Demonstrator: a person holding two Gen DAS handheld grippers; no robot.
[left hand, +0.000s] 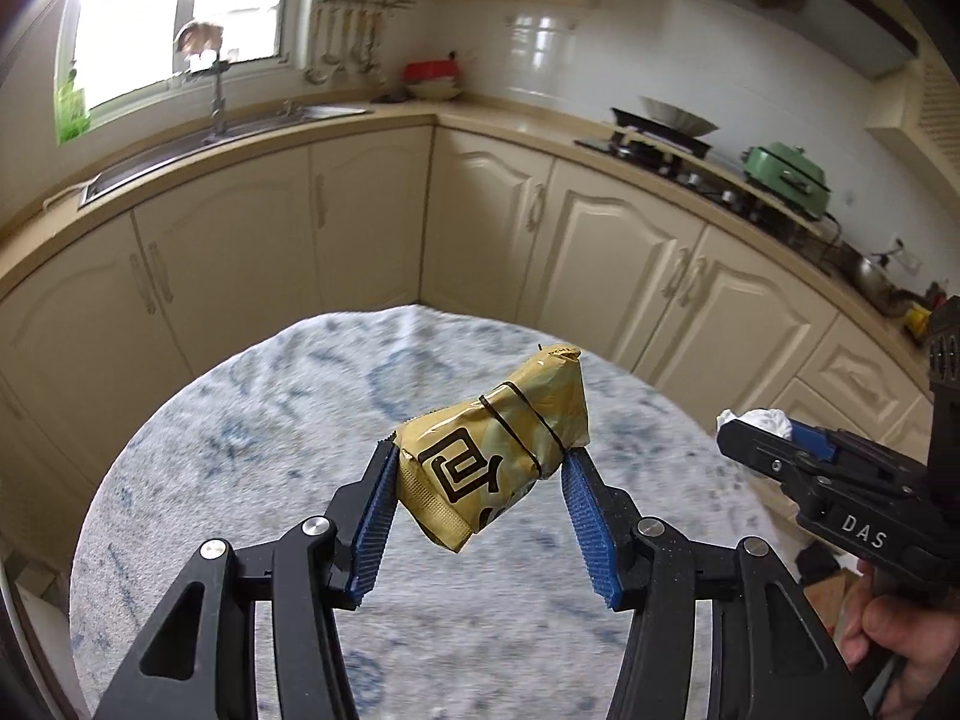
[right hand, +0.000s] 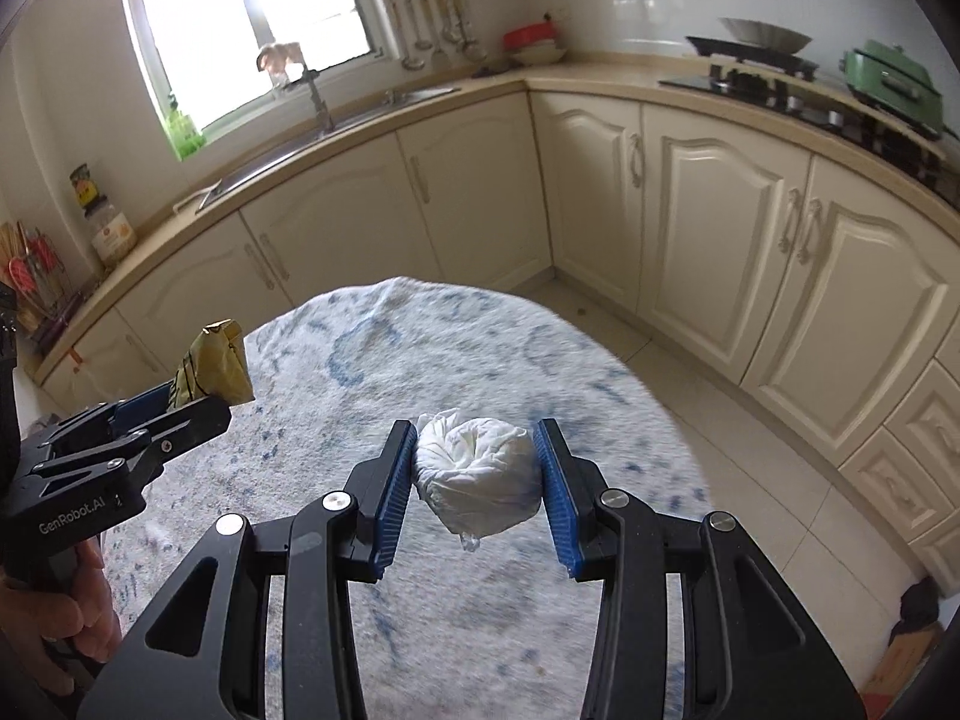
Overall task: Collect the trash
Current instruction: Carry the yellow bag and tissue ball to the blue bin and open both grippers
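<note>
Gold wrapper pinched, left claw | right claw, "DAS", pinches tissue wad, probably

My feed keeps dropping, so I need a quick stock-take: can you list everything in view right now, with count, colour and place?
packet: 1, gold with black print, in left gripper
tissue wad: 1, white, in right gripper
rug: 1, white-blue, round, below both grippers
cabinets: a row, cream, under the counter
sink: 1, steel, under the window
utensils: several, hung on wall rail
bowls: stack, red on white, counter corner
stove: 1, black, wok on it
cooker: 1, green, beside stove
jar: 1, pale, counter's left end
left gripper: black, blue pads, shut on packet
right gripper: black, blue pads, shut on tissue wad
hands: 2, on gripper handles
</note>
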